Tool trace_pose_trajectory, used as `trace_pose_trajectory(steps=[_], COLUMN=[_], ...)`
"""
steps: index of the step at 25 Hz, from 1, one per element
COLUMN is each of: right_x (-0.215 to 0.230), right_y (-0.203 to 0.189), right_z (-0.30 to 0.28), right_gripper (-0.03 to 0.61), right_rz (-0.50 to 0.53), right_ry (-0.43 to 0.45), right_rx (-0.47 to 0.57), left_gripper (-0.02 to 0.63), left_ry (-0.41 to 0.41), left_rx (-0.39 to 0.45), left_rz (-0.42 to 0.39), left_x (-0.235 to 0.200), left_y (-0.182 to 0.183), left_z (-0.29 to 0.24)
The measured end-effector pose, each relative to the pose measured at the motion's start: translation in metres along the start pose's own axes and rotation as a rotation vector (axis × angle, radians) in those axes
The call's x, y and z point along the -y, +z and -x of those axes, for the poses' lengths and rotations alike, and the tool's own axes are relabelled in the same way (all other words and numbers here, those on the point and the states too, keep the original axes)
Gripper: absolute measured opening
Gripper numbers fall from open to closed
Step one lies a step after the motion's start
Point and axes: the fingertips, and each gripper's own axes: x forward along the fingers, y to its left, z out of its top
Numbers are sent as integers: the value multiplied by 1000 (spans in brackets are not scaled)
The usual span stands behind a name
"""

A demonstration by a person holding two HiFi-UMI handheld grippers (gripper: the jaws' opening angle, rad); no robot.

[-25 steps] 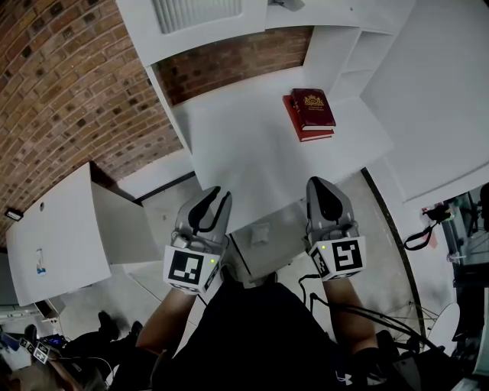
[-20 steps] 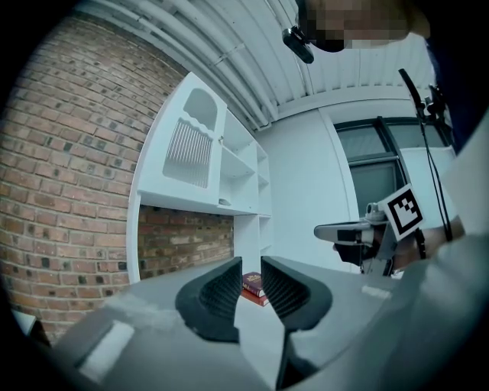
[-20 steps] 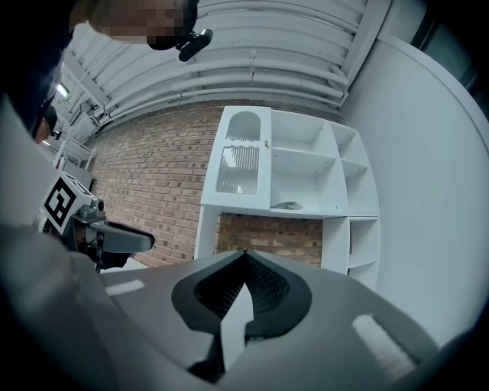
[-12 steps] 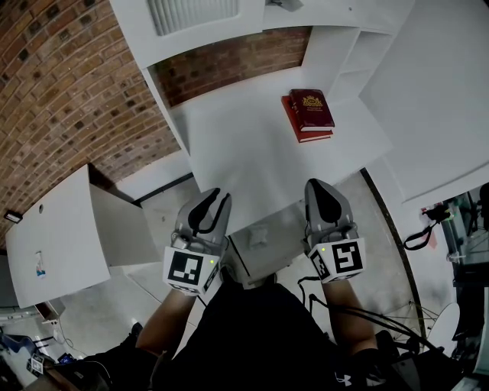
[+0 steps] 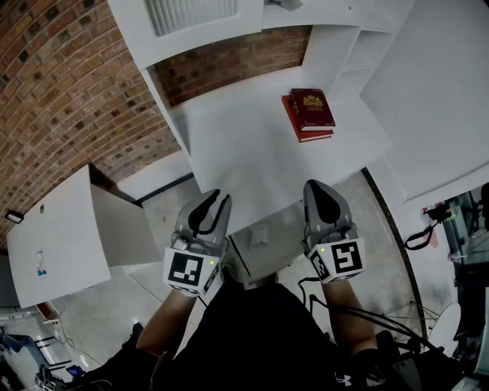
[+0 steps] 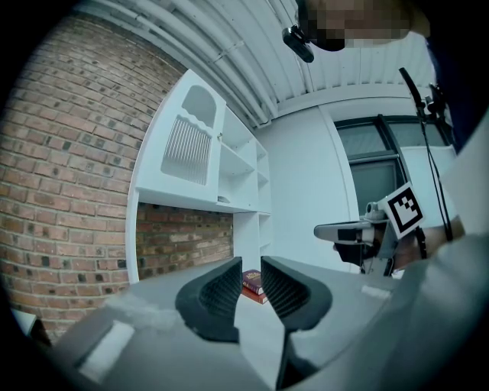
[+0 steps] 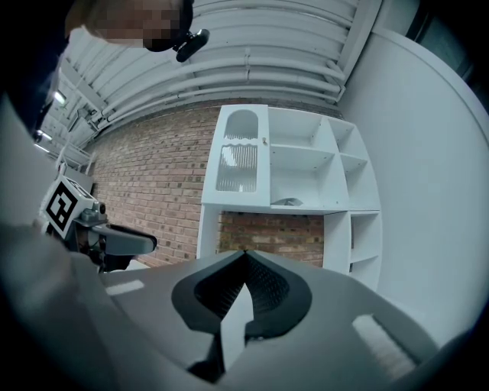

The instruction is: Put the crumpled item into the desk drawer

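Observation:
A pale crumpled lump lies on a grey surface just below the white desk's front edge, between my two grippers. I cannot tell whether that surface is the inside of a drawer. My left gripper hovers to its left, its jaws a narrow gap apart with nothing between them. My right gripper hovers to its right, shut and empty, with the fingertips meeting. Both point toward the desk.
Two dark red books are stacked at the desk's far right; they also show between the left jaws. A white shelf unit rises behind the desk against a brick wall. A white cabinet stands at the left, and cables lie at the right.
Both grippers stay almost still. Dark shapes on the floor at the lower left have slid out of view.

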Motion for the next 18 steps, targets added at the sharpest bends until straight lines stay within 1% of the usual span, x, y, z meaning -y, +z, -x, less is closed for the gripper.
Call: trace_pose_trajectory(steps=[5,7,11,15,18], right_x=[-2,-2,-2,-3,-3], right_y=[-1,-2,-3,-4,-4], right_z=[1,0,1,1,-1], right_gripper=[2,2,2,2,2], right_rz=[4,4,5,4,2], right_ry=[5,3,1,0,1], right_rx=[-1,-3,-5,-7,-11], left_gripper=[84,84,84,84,84], left_ry=[11,8,7,1,-1], left_rx=[-31,-45,-24,-57,-16], left_rz=[17,7,6,-2,-1], left_x=[1,0,-1,0,-2], left_y=[-3,-6,-4,-9,-5], left_z=[1,2,1,3,0])
